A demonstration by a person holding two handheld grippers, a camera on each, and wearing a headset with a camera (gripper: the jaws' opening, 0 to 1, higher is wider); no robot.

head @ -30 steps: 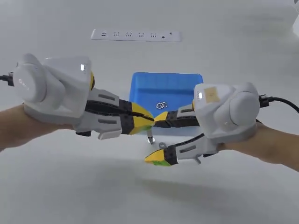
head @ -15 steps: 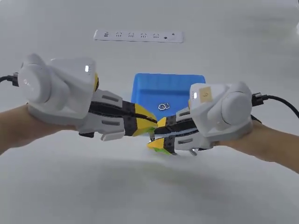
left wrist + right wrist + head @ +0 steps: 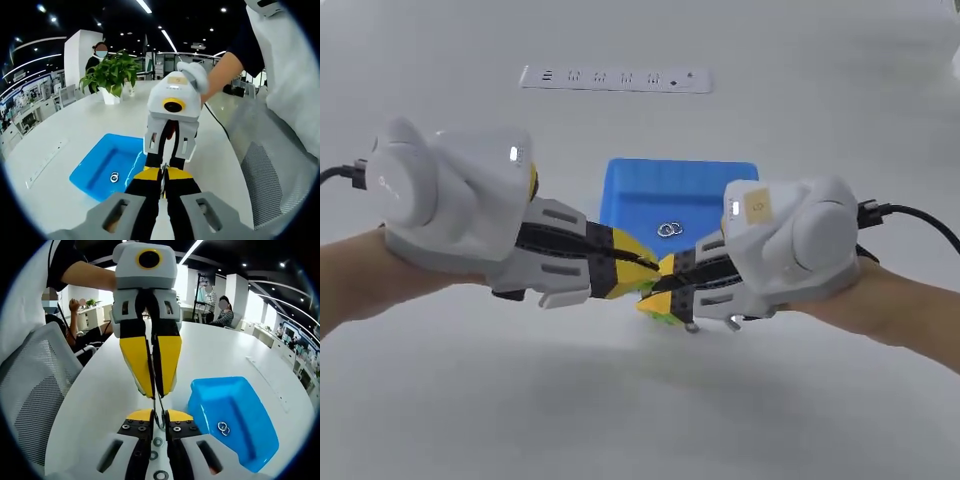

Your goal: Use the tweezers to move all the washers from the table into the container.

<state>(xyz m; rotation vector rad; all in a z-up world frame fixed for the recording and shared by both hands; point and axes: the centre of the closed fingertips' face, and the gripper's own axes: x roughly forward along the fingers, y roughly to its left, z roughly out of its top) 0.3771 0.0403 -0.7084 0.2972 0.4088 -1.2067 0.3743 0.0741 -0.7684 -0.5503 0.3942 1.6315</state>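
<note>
In the middle of the head view the two claws meet tip to tip. The left gripper [image 3: 650, 268] reaches in from the left of the frame and the right gripper [image 3: 652, 300] from the right, just below it. In the right gripper view the left gripper's yellow jaws hang down from the top centre, pressed together on the slim metal tweezers [image 3: 158, 410]. The tweezers' prongs run down between the right gripper's own yellow-tipped jaws. Those jaws are drawn in to a narrow slit, pinching the prongs.

Three small metal ring washers [image 3: 158, 441] lie in a row on the white table [image 3: 620, 400], in the gap between those jaws at the bottom centre of that view. The blue rectangular plastic container [image 3: 660, 185] sits just above the meeting tips in the head view. Two linked-looking washers [image 3: 668, 230] rest on its floor near the front edge. A white power strip [image 3: 615, 77] lies across the upper part of the frame.
</note>
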